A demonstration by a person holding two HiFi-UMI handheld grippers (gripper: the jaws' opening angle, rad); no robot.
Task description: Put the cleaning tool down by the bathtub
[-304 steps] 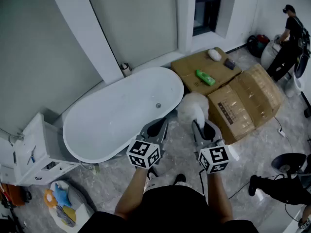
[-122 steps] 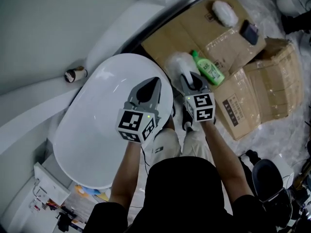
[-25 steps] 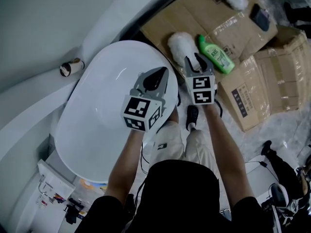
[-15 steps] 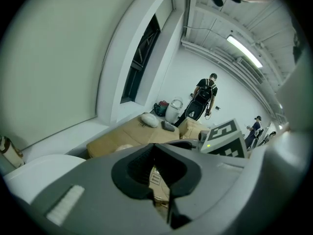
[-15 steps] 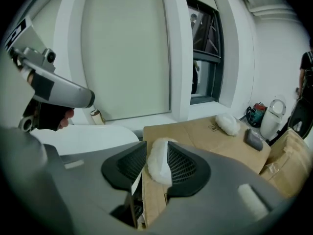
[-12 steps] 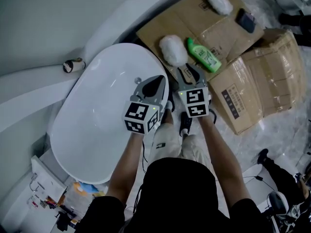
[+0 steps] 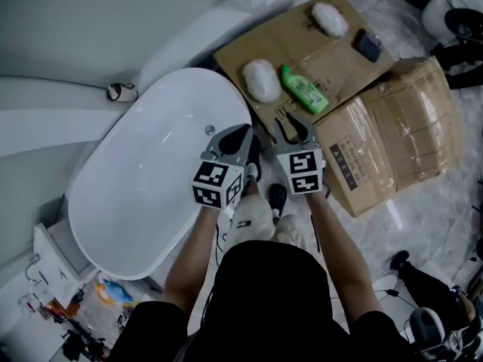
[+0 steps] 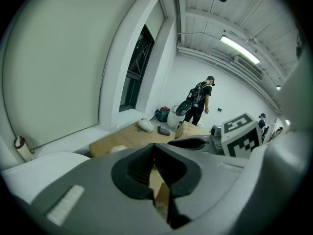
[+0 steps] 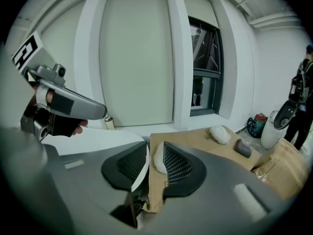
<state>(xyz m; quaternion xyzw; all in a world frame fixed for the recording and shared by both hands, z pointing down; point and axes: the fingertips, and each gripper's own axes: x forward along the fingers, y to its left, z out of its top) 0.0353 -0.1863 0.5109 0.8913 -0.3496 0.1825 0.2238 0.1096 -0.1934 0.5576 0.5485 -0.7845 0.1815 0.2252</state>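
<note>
The cleaning tool, a fluffy white pad [image 7: 261, 80], lies on flattened cardboard [image 7: 302, 51] just beyond the far end of the white bathtub [image 7: 143, 194]. My right gripper [image 7: 293, 127] is open and empty, a short way back from the pad. In the right gripper view the pad [image 9: 158, 161] shows in the gap ahead of that gripper [image 9: 155, 148], with the tub rim [image 9: 98, 138] to its left. My left gripper [image 7: 243, 133] hovers shut and empty over the tub's near edge. The left gripper view has its tips [image 8: 154, 148] meeting, with the pad [image 8: 117, 149] far ahead.
A green bottle [image 7: 304, 89] lies right of the pad. A second fluffy pad [image 7: 330, 19] and a dark item [image 7: 367, 45] sit further back. A large cardboard box [image 7: 392, 142] stands at the right. A small can [image 7: 121, 92] is on the ledge. A person [image 8: 199, 99] stands in the distance.
The right gripper, holding the pad earlier, has let it go on the cardboard and drawn back from it. The left gripper stays shut beside it.
</note>
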